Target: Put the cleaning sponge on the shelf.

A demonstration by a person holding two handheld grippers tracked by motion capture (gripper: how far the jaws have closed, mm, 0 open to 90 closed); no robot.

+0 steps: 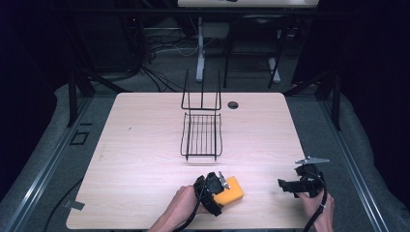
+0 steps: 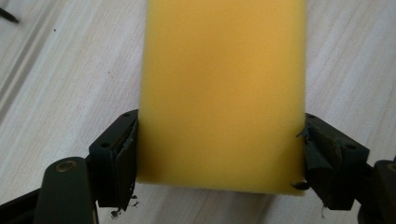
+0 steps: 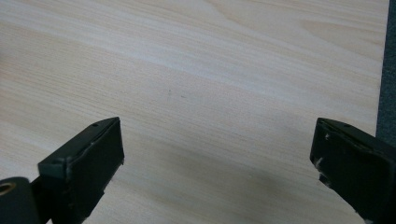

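Note:
A yellow sponge (image 1: 232, 191) lies on the light wooden table (image 1: 140, 145) near its front edge. My left gripper (image 1: 221, 187) is shut on the sponge (image 2: 222, 93): in the left gripper view its two black pads (image 2: 122, 154) press against the block's long sides at its near end. My right gripper (image 1: 286, 185) is held over the front right of the table, apart from the sponge. Its jaws stand wide open in the right gripper view (image 3: 217, 158), with bare wood between them.
A black wire rack (image 1: 202, 133) with an upright back stands at the table's middle, beyond the sponge. A dark round hole (image 1: 233, 105) sits in the tabletop behind it. The table's right edge (image 3: 380, 70) lies close to my right gripper.

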